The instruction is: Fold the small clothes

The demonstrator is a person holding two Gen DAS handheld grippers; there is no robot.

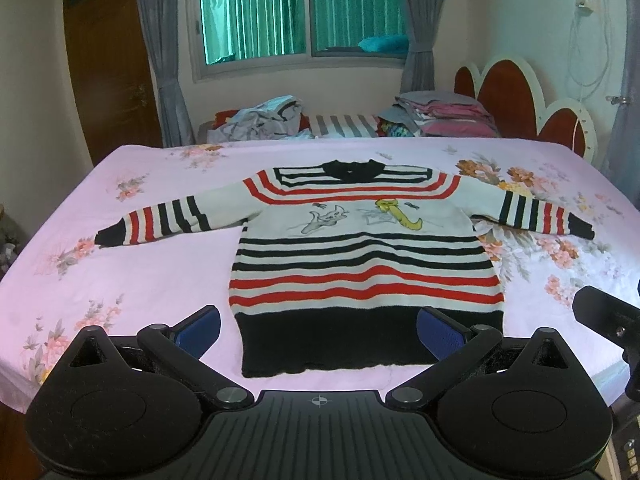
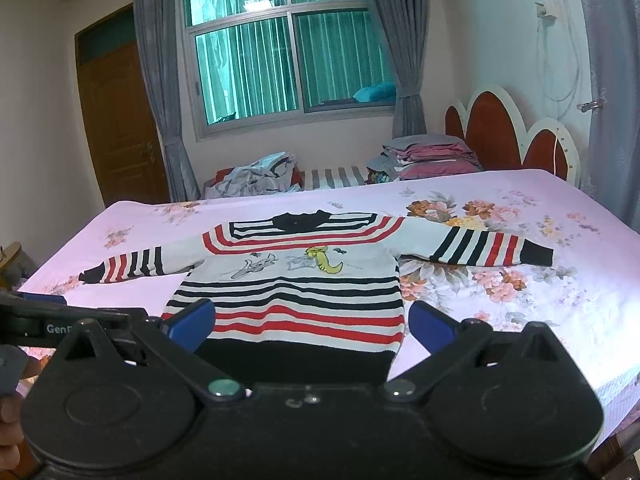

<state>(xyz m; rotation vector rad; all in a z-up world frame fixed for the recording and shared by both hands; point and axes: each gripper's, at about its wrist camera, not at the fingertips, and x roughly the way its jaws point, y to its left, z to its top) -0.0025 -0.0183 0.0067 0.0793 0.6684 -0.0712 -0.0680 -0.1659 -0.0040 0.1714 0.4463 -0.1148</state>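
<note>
Both claws hang spread wide with nothing between their blue pads: the left gripper [image 1: 318,330] and the right gripper [image 2: 312,326] sit just off the near bed edge. Before them a striped sweater [image 1: 360,256] lies flat on the pink floral bedsheet [image 1: 160,264], sleeves out sideways. Its black hem is partly hidden behind the right gripper's body. Bare sheet surrounds it. Piled clothes [image 1: 264,118] beyond are hard to make out.
</note>
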